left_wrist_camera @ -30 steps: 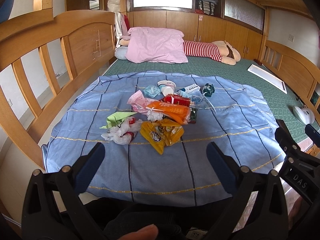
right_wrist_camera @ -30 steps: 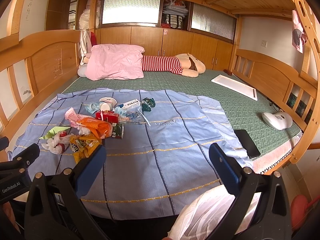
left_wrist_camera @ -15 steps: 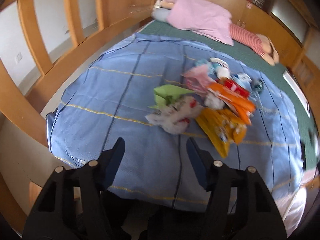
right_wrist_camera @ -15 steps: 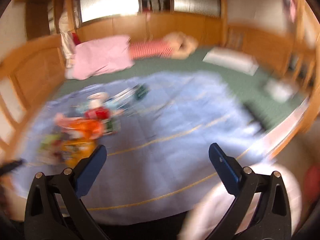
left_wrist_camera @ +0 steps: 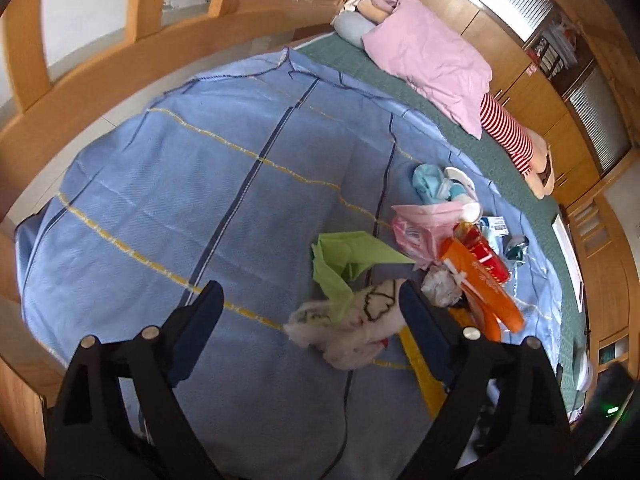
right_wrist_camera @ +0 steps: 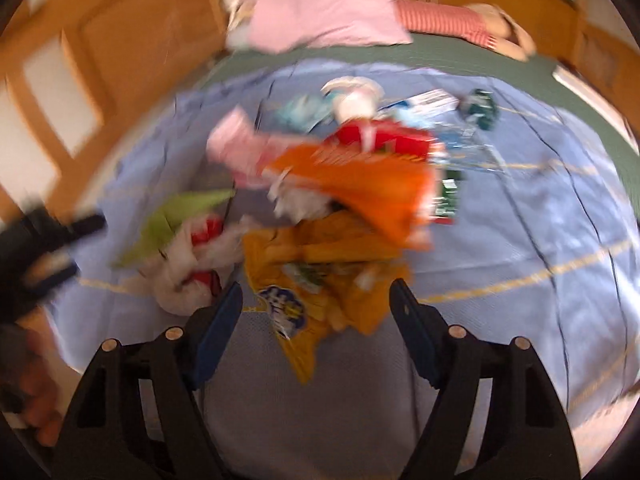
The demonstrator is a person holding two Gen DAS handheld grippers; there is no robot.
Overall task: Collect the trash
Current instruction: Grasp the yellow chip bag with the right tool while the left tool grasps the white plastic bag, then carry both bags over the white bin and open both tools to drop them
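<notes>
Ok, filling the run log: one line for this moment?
phase: approach | left hand-held gripper: open, over white bag | right hand-held gripper: open, over yellow wrapper | held: nothing

trash pile [left_wrist_camera: 420,272] on blanket [left_wrist_camera: 200,208], pillow [left_wrist_camera: 432,56] behind.

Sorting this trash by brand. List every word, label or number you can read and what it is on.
Nothing can be read in either view.
orange bag: white lettering, too small.
red pack: white marks, unreadable.
white box: dark print, too small.
yellow bag: blue logo, blurred.
white plastic bag: black strokes, not legible.
</notes>
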